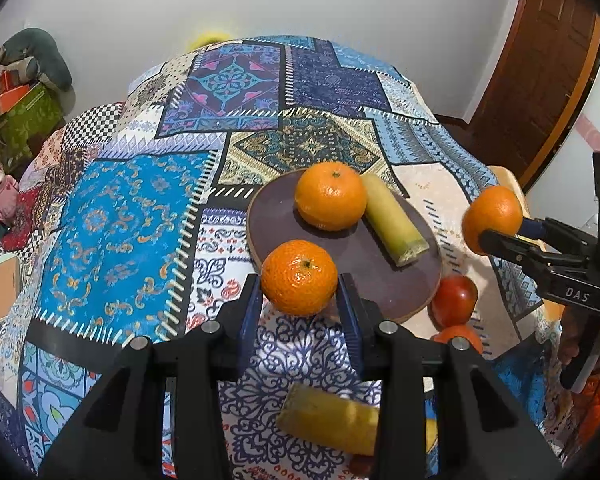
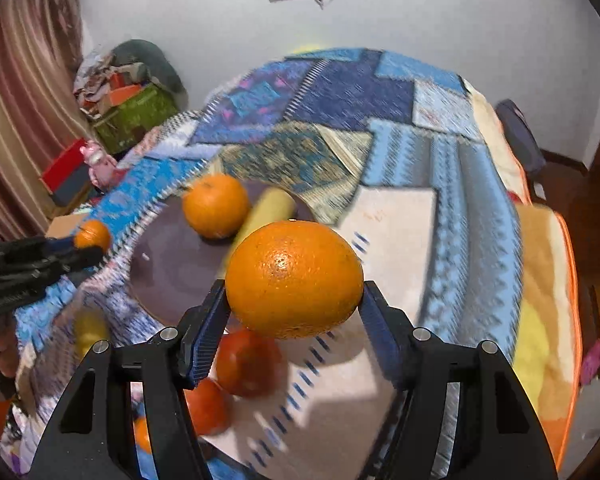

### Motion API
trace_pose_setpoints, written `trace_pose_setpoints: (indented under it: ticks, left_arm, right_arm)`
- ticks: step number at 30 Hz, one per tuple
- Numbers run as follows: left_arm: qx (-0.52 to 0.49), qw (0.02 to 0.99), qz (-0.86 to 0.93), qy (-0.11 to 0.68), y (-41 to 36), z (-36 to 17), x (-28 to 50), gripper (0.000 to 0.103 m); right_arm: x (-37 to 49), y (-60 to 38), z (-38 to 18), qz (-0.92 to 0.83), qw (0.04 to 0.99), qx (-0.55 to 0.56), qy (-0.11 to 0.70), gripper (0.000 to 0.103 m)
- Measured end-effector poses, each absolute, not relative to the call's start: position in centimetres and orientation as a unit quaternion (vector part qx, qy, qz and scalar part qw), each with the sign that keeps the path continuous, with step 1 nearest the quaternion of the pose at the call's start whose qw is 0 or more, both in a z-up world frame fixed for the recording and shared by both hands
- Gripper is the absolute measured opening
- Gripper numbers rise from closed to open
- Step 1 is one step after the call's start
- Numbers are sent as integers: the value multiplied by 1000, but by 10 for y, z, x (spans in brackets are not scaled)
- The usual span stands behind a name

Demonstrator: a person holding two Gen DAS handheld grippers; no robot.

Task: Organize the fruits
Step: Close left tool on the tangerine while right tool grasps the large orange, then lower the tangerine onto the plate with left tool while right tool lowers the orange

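Observation:
A small orange (image 1: 299,278) hangs just above the near rim of the dark round plate (image 1: 276,216), and my left gripper (image 1: 299,300) is shut on it. On the plate lie another orange (image 1: 330,196) and a yellow-green stalk piece (image 1: 394,224). My right gripper (image 2: 294,292) is shut on a large orange (image 2: 294,278), held in the air right of the plate (image 2: 168,272). In the left wrist view this large orange (image 1: 492,218) shows at the right. Two red fruits (image 1: 454,300) lie below the plate's edge. A yellow piece (image 1: 332,418) lies under my left gripper.
A patchwork cloth (image 1: 120,220) covers the table. Boxes and bags (image 1: 16,104) and a pink toy (image 1: 2,192) stand off its left side. A wooden door (image 1: 540,80) is at the right. A hand (image 2: 4,356) holds the left gripper.

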State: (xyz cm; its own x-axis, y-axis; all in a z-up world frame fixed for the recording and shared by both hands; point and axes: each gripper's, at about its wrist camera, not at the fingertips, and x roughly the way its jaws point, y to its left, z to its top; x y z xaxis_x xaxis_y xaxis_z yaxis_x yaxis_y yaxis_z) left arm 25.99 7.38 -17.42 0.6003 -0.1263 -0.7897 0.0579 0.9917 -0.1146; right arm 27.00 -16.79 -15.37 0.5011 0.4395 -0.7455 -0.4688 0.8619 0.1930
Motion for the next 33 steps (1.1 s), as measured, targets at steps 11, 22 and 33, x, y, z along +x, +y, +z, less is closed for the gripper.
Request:
trace_pose_setpoints:
  ticks: [11, 22, 33]
  left_arm:
    - [-37, 888, -57, 455, 68, -184, 288, 38]
    - [-41, 874, -57, 482, 73, -209, 309, 38]
    - [-47, 874, -59, 481, 75, -207, 312, 38]
  right_arm:
    - [276, -99, -156, 316, 850, -55, 418, 62]
    - [289, -74, -176, 332, 827, -78, 447, 62]
    - [290, -73, -179, 331, 822, -78, 457, 64]
